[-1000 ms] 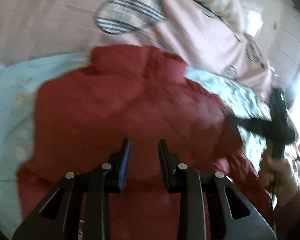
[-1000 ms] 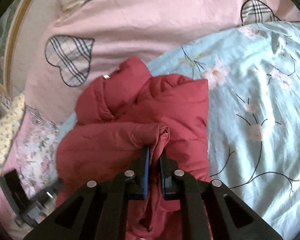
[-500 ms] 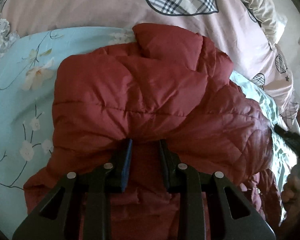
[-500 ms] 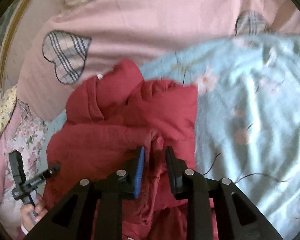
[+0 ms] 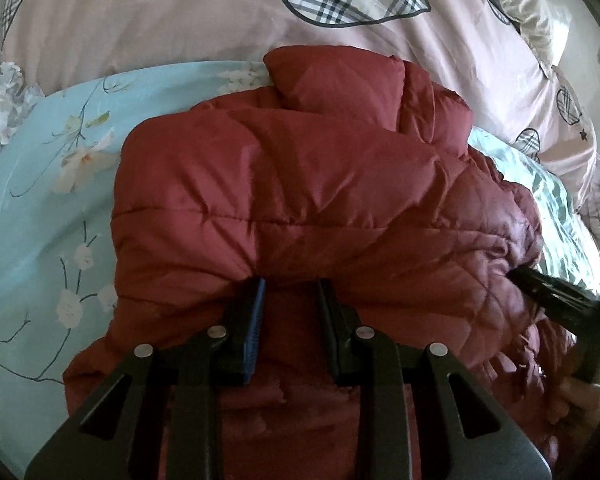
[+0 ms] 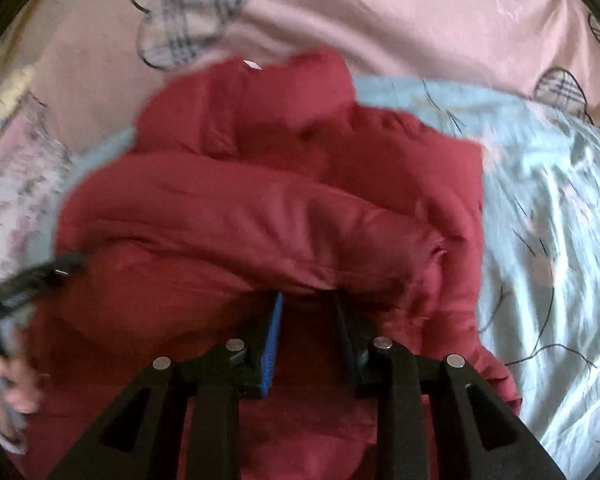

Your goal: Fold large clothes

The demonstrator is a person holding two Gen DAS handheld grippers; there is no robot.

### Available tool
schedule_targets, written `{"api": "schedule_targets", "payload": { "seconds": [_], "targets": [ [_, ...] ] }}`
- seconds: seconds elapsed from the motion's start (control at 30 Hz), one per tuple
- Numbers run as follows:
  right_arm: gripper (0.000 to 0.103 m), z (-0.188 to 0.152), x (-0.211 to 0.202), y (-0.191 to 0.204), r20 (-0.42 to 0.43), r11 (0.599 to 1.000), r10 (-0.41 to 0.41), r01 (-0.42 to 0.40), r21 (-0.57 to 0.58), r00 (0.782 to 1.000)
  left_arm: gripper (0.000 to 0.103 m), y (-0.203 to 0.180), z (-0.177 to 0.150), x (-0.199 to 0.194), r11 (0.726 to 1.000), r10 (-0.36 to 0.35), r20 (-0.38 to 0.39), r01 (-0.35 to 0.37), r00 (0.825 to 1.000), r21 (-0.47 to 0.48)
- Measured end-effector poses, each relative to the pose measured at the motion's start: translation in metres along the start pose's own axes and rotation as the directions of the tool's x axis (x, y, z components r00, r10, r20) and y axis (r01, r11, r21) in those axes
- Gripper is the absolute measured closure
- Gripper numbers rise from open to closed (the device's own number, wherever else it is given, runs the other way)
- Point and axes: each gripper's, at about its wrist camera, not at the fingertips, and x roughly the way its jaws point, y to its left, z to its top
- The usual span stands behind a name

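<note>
Showing only from right: white tag (image 6: 253, 65) on jacket (image 6: 260, 208); left gripper (image 5: 290, 284), just-opened right gripper (image 6: 308, 296), jaws slightly apart, empty.

2 wrist fisheyes, close, angled down; both share red jacket (image 5: 300, 184).

The puffer jacket (image 5: 300, 184) lies on the floral sheet (image 5: 40, 208), right before the left gripper (image 5: 290, 300). The heart-print duvet (image 5: 180, 12) lies behind it.

1. I am looking at a bed (image 5: 40, 216) wearing a pale blue sheet with blossom branches.
2. A pink quilt (image 5: 160, 16) with plaid hearts is lying behind it.
3. Daylight is falling across a cream pillow (image 5: 528, 8) far right.
</note>
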Motion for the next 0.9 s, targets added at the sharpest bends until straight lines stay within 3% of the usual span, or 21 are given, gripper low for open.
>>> {"api": "schedule_targets", "payload": {
  "seconds": [0.27, 0.37, 0.67, 0.9],
  "targets": [
    [0.077, 0.001, -0.008, 0.0, 0.013, 1.0, -0.004, 0.004, 0.03, 1.0, 0.08, 0.017, -0.009, -0.007, 0.999, -0.014, -0.003, 0.013, 1.0, -0.03],
    [0.076, -0.003, -0.013, -0.003, 0.006, 0.999, -0.049, 0.049, 0.022, 0.999, 0.08, 0.019, -0.01, -0.005, 0.999, -0.019, -0.005, 0.019, 1.0, -0.039],
    [0.08, -0.005, 0.001, -0.011, -0.021, 0.999, -0.032, 0.033, 0.038, 0.999, 0.084, 0.029, -0.012, -0.002, 0.995, -0.05, -0.01, 0.049, 0.999, -0.09],
    [0.08, -0.005, 0.003, -0.012, -0.024, 0.999, -0.022, 0.023, 0.048, 0.999, 0.085, 0.027, -0.012, 0.002, 0.996, -0.036, -0.016, 0.035, 0.999, -0.077]
  ]
}}
